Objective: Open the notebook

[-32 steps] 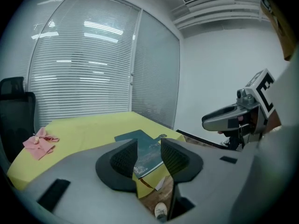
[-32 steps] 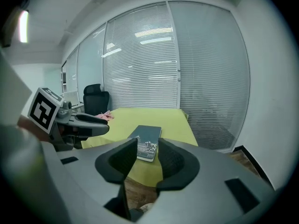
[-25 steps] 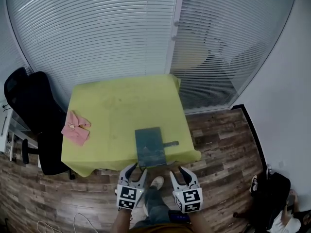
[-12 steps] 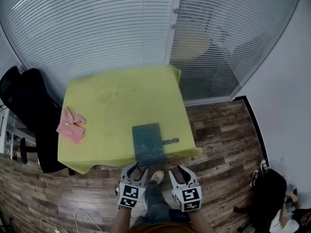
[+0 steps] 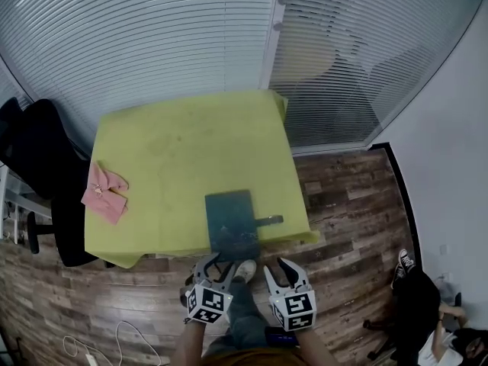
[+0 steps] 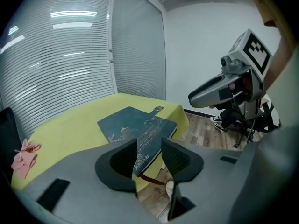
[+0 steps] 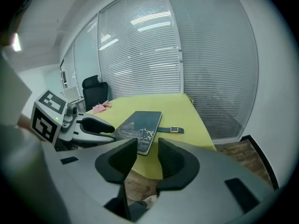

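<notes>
Left gripper (image 5: 215, 266) jaws stand apart with nothing between the pads; they have just been opening further. In the left gripper view the gap frames the near end of the notebook (image 6: 135, 127), which lies ahead of the jaws and slightly to their right, not yet touched. The notebook rests closed on the yellow table (image 5: 183, 151), at its near edge, and its near short edge appears to overhang slightly. Its long axis runs away from the jaws, roughly along the line in which both grippers point. The cover is dark blue-green with a pale printed design. A strap (image 5: 271, 221) with a small clasp sticks out from the right long edge. Right gripper (image 5: 278, 269) jaws are likewise apart and empty; the notebook lies ahead and to their left, the strap ahead and a little to their right. By judgement the left gripper is the nearer to the notebook's near edge, while the right is better placed for the strap side.
</notes>
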`<state>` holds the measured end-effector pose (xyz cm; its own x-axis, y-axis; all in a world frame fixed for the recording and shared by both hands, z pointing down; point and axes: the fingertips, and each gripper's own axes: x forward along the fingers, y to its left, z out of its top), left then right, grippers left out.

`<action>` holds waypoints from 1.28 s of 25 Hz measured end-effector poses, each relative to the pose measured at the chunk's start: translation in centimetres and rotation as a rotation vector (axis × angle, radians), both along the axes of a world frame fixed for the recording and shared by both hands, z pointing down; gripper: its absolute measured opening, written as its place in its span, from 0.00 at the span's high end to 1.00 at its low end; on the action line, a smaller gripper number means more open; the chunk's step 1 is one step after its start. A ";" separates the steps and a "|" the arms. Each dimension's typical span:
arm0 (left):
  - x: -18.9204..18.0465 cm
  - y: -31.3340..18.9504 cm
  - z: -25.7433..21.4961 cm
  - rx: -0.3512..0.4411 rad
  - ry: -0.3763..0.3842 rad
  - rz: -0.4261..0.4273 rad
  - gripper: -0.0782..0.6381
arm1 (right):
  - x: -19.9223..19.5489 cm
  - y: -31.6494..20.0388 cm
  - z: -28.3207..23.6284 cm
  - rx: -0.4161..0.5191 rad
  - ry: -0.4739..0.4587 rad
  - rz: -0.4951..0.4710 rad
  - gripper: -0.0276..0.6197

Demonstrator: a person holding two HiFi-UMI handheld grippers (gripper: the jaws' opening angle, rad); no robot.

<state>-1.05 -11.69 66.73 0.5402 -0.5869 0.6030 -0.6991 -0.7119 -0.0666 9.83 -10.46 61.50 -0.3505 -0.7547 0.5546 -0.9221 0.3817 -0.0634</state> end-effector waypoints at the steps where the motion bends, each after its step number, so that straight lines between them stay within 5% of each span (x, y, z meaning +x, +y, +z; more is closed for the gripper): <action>1: 0.1 -0.1 0.3 0.002 -0.012 0.010 0.66 | 0.0 -0.1 0.2 -0.005 0.000 -0.002 0.72; 14: 0.6 -0.1 2.3 0.064 -0.166 0.120 0.65 | -0.2 -1.0 1.5 -0.034 -0.003 -0.001 0.72; 32: 0.7 -0.4 2.4 0.075 -0.178 0.133 0.63 | 0.1 -0.3 0.5 -0.016 0.005 0.007 0.73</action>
